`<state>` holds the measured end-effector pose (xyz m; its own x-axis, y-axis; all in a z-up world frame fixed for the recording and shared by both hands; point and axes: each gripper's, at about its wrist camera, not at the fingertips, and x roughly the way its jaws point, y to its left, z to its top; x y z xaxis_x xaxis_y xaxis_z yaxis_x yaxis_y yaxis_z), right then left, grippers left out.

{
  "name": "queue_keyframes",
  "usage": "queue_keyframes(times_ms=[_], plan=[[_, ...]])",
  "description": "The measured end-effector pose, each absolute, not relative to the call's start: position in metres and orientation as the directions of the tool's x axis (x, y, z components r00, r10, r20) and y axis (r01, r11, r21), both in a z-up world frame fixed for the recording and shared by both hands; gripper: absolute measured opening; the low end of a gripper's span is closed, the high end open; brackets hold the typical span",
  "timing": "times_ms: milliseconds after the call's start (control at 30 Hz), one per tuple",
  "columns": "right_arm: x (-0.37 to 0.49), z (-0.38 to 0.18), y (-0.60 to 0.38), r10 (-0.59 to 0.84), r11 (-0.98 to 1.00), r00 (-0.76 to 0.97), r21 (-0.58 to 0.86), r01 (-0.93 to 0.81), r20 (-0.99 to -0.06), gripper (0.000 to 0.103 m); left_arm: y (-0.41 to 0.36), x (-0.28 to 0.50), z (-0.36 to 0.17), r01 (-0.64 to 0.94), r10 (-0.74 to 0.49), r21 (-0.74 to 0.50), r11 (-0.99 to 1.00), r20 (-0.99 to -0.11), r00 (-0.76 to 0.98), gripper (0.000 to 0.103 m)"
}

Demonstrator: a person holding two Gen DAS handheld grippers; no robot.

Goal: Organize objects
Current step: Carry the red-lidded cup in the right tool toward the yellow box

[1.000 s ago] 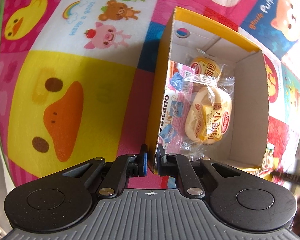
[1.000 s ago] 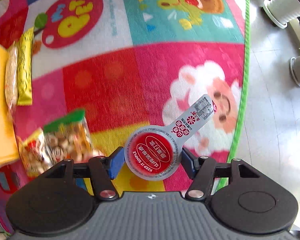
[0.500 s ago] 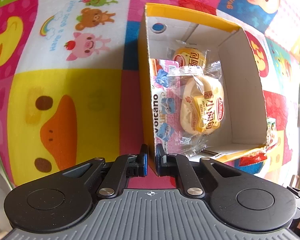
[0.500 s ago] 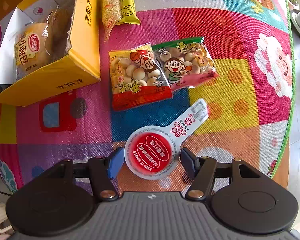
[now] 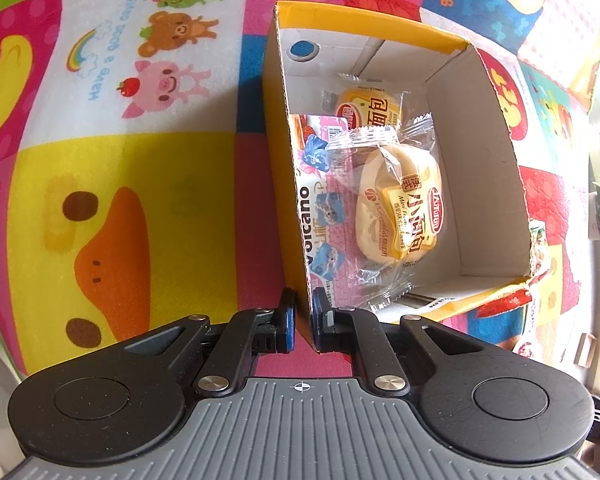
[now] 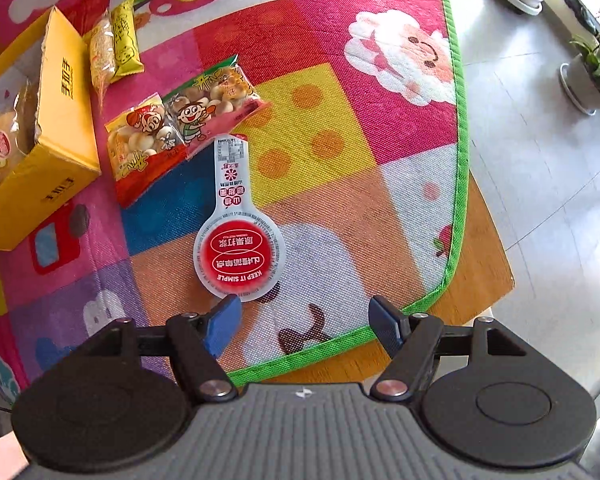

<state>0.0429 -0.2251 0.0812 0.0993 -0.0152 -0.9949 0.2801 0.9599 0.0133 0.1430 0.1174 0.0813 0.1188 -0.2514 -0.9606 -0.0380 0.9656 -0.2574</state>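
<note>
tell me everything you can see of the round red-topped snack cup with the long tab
The snack cup looks like a small clear plastic tub sealed by a round foil lid, red in the middle with white print reading KEEP IT SIMPLE, inside a white rim. A long white tab with a barcode runs away from it toward the snack bags. It shows lid-up over the play mat, just ahead of the right gripper, whose jaws have just been opening; nothing is between them now.

Left gripper fingers nearly closed; right gripper fingers just opening, apart.
</note>
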Motion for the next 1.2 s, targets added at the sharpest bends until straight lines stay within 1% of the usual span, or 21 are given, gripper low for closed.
queue_keyframes(times_ms=[100,200,300,433,567,667,800,900,1200], plan=[[0.052,0.081,-0.222,0.014,0.964,0.111,0.043,0.264,-0.994,0.071,0.119,0.143,0.08,-0.058,-0.259,-0.267,0.962,-0.958,0.12,0.012],[0.065,0.081,-0.208,0.011,0.976,0.12,0.037,0.214,-0.993,0.071,0.119,0.142,0.08,-0.058,-0.257,-0.265,0.963,-0.959,0.12,0.012],[0.081,0.073,-0.194,-0.003,0.987,0.119,0.016,0.159,-0.993,0.075,0.122,0.14,0.08,-0.063,-0.26,-0.269,0.961,-0.958,0.118,0.012],[0.095,0.064,-0.185,0.01,0.992,0.106,0.024,0.123,-0.994,0.075,0.123,0.141,0.079,-0.069,-0.258,-0.267,0.961,-0.959,0.113,0.012],[0.096,0.058,-0.188,0.018,0.993,0.09,0.029,0.118,-0.996,0.075,0.117,0.144,0.076,-0.072,-0.238,-0.246,0.967,-0.966,0.102,0.012],[0.091,0.055,-0.202,0.027,0.988,0.072,0.037,0.148,-0.997,0.075,0.114,0.145,0.074,-0.071,-0.226,-0.233,0.97,-0.969,0.098,0.012],[0.081,0.052,-0.224,0.024,0.981,0.047,0.032,0.191,-0.999,0.08,0.113,0.143,0.072,-0.084,-0.222,-0.231,0.969,-0.97,0.098,0.012],[0.078,0.051,-0.228,0.018,0.984,0.038,0.025,0.179,-0.999,0.08,0.114,0.141,0.072,-0.095,-0.219,-0.228,0.969,-0.971,0.098,0.012],[0.094,0.05,-0.204,0.075,0.991,0.06,0.081,0.102,-0.995,0.08,0.112,0.138,0.072,-0.107,-0.204,-0.214,0.971,-0.974,0.099,0.012]])
